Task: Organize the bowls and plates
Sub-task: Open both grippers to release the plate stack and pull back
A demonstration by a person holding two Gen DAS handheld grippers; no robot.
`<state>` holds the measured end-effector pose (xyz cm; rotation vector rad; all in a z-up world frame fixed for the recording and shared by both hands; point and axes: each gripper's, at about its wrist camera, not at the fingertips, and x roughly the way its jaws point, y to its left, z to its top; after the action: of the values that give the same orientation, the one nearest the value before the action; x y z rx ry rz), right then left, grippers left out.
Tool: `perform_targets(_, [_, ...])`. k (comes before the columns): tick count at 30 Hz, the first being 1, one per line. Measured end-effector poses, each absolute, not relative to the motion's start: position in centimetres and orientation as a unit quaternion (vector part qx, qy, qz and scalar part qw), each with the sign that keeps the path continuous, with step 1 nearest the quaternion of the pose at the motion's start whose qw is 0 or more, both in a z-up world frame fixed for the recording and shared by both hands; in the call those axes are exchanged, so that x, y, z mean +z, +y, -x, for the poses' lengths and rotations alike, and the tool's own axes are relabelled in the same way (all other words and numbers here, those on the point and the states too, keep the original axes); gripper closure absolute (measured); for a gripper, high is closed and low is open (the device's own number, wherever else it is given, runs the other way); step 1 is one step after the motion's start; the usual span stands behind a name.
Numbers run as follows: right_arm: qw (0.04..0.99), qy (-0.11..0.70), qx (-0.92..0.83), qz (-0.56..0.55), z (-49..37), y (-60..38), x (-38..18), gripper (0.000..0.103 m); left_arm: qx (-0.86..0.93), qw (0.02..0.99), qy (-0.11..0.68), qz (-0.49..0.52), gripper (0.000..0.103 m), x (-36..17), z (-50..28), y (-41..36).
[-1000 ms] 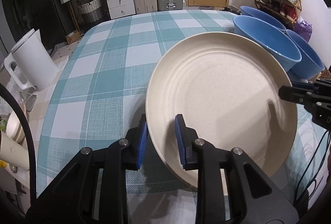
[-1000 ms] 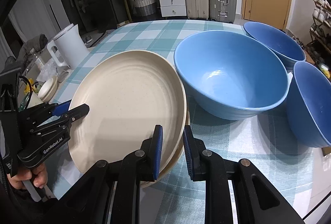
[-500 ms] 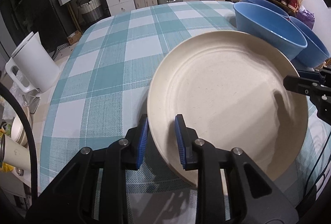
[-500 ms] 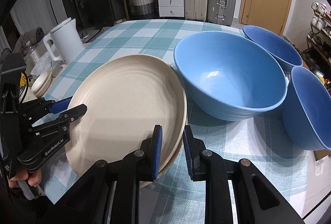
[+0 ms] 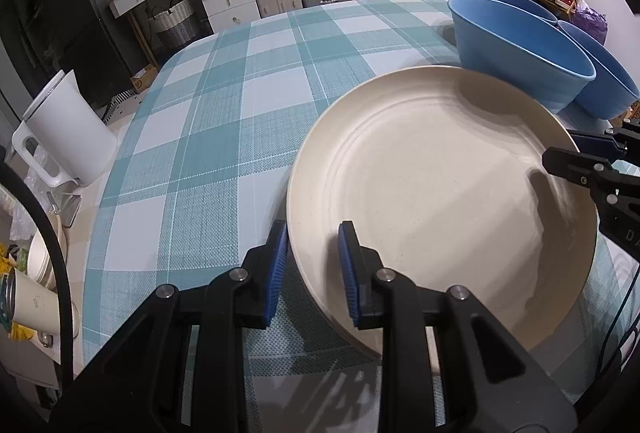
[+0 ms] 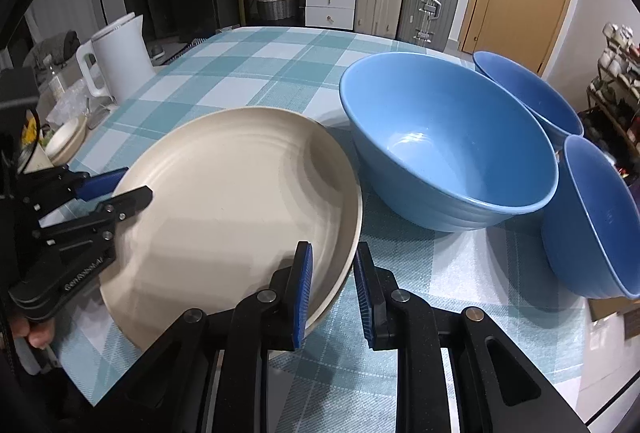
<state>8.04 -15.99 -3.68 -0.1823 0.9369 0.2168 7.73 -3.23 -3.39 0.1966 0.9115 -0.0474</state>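
A big table [image 5: 224,137] is wearing a woven cloth with teal and white squares. Three round blue bowls [image 6: 448,149] are sitting on it, smooth and shiny, close together on the right side; the nearest one is the biggest in view and is sitting just beside the plate. One round cream plate [image 5: 436,201] is lying near the front edge, with tiny speckles and soft rings pressed into it. A thin cream edge is peeking out under it, but I cannot tell if that is another plate. One white jug-shaped kettle [image 5: 68,141] is standing off the left side. The left gripper [image 5: 312,269] is reaching over the plate's left rim, with its ridged blue pads a bit apart on each side of the rim. The right gripper [image 6: 333,285] is doing the same on the right rim, pads apart, not squeezing.
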Motion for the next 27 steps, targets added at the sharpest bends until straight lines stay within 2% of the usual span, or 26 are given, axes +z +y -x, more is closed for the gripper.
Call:
perform_targets(3, [0.883, 0.448, 0.097, 0.104, -8.1, -15.6, -4.0, 0.082, -0.024, 0.892, 0.442, -0.091, 0.081, -3.4, -7.7, -3.2])
perform_targets(7, [0.881, 0.452, 0.096, 0.105, -8.1, -15.5, -4.4, 0.075, -0.031, 0.889, 0.450, -0.077, 0.080, -3.5, -7.9, -2.7])
perform_targets(10, [0.880, 0.450, 0.100, 0.113, -8.0, -15.3, -4.6, 0.072, -0.044, 0.887, 0.456, -0.056, 0.074, -3.4, -7.9, -2.2])
perform_targets(15, [0.876, 0.456, 0.116, 0.107, -8.0, -15.6, -4.7, 0.064, -0.062, 0.886, 0.458, -0.027, 0.050, -2.8, -7.8, -1.6])
perform_targets(16, [0.876, 0.457, 0.117, 0.105, -8.0, -15.8, -4.6, 0.056, -0.064, 0.887, 0.456, -0.024, 0.047, -2.6, -7.7, -1.5])
perform_targets(18, [0.880, 0.450, 0.118, 0.094, -7.7, -16.1, -4.2, 0.048, -0.072, 0.888, 0.454, -0.016, 0.035, -2.2, -7.5, -1.4])
perform_targets(20, [0.883, 0.445, 0.126, 0.083, -7.4, -16.5, -3.7, 0.037, -0.081, 0.888, 0.453, -0.007, 0.027, -1.7, -7.3, -1.4])
perform_targets(22, [0.886, 0.439, 0.129, 0.076, -7.1, -16.6, -3.2, 0.022, -0.088, 0.889, 0.449, 0.001, 0.024, -1.2, -7.0, -1.4])
perform_targets(25, [0.889, 0.435, 0.130, 0.066, -6.7, -17.0, -2.4, 0.019, -0.099, 0.891, 0.443, 0.011, 0.019, -0.4, -6.6, -1.6])
perform_targets(27, [0.892, 0.430, 0.130, 0.056, -6.4, -17.3, -1.7, 0.015, -0.108, 0.893, 0.437, 0.010, 0.010, 0.2, -6.1, -1.9])
